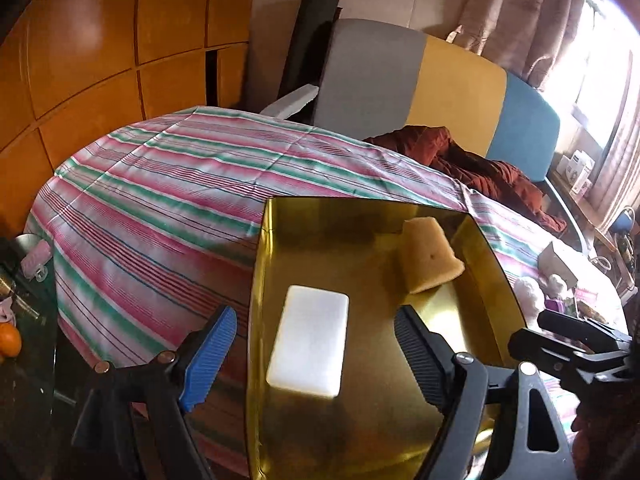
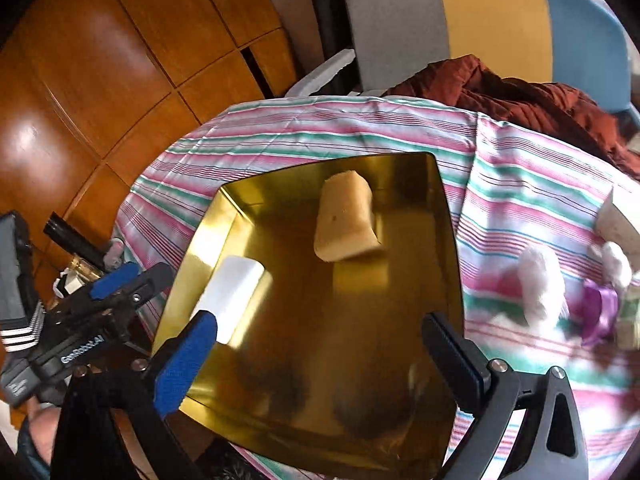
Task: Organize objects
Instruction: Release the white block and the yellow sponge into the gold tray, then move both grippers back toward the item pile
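Two items lie in the gold tray on the striped cloth — a white block, long axis running from near rim to far, and a tan sponge, narrow end pointing away. Left gripper and right gripper both hover with fingers spread, holding nothing. Risk: a low finger could nudge the slick tray, sliding its contents.
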Tool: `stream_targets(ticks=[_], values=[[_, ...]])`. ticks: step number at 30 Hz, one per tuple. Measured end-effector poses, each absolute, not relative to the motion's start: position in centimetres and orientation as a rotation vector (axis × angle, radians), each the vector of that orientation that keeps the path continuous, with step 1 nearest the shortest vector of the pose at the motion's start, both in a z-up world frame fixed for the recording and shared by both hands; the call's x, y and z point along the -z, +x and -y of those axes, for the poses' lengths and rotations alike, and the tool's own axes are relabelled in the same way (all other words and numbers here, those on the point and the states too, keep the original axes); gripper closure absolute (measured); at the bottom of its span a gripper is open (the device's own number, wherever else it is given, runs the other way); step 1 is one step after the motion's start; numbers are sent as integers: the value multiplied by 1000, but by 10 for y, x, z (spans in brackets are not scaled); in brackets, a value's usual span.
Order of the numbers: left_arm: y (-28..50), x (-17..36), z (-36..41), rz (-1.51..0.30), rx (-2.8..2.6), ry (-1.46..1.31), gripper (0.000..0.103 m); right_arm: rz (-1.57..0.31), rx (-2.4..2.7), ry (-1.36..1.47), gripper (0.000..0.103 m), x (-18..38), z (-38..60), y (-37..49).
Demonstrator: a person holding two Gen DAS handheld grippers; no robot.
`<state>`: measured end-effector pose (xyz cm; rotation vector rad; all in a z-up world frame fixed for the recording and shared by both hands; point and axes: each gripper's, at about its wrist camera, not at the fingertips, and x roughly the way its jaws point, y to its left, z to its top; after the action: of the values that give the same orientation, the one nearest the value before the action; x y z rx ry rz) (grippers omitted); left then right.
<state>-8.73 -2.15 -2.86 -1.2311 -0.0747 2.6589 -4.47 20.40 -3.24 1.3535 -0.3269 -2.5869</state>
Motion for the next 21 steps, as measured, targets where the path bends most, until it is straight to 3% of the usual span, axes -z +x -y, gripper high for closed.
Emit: stream_targets(ticks=[10, 21], values=[[-62, 26, 7, -8, -2656, -1215, 21, 217, 2744, 1262, 0, 22, -205, -14], [-51, 27, -18, -6, -2551, -1202, 21, 347, 2850, 1258, 0, 24, -246, 12]])
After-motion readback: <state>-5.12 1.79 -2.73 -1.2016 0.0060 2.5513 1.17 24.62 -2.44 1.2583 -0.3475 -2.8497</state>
